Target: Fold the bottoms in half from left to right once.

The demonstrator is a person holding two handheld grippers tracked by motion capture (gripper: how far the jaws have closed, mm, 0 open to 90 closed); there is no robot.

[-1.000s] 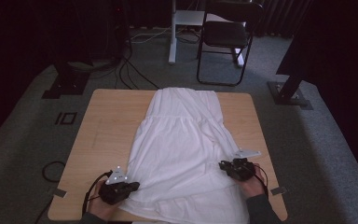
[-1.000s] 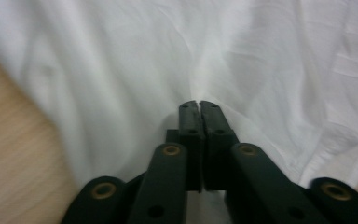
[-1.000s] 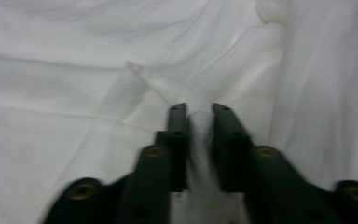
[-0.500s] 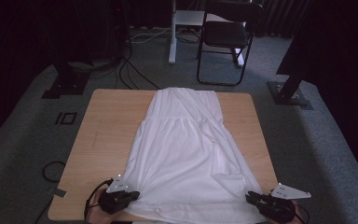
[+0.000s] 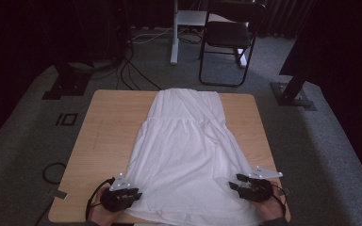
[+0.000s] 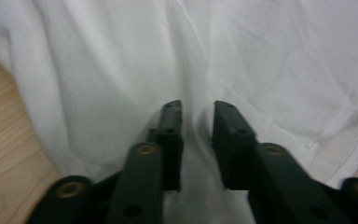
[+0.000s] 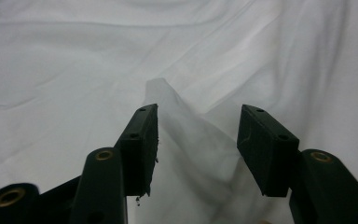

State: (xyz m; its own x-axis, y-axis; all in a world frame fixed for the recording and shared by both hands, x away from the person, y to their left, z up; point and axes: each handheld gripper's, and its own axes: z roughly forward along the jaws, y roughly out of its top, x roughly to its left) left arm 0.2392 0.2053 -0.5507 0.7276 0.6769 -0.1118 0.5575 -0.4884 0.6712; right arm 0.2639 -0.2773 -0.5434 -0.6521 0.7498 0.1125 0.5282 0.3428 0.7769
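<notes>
White dress (image 5: pixel 185 155) lies flat down the middle of the wooden table (image 5: pixel 108 127), narrow bodice at the far edge, skirt flaring toward the lower part of the high view. A gathered seam crosses it below the bodice. A long diagonal fold runs down the right half of the skirt; the hem reaches the near table edge. Cloth is thin, softly creased, plain white.

Left gripper (image 5: pixel 133 194) sits at the lower left of the high view, at the skirt's left hem corner. In the left gripper view its jaws stand narrowly apart and have just been opening; a low ridge of fabric (image 6: pixel 196 135) runs between them, pads not pressing it.

Right gripper (image 5: pixel 234 182) at the lower right, at the skirt's right hem corner. Its jaws stand moderately wide, also just opening; a peaked pinch of cloth (image 7: pixel 168 100) stands up between them, free of the pads.

Table: light wood grain, bare on both sides of the dress. Floor is grey carpet (image 5: pixel 23 141). Black folding chair (image 5: pixel 228 40) upper centre, cables (image 5: pixel 136 66) trailing on the floor upper left, dark stand bases left (image 5: pixel 66 87) and right (image 5: pixel 294 94). Background dark.
</notes>
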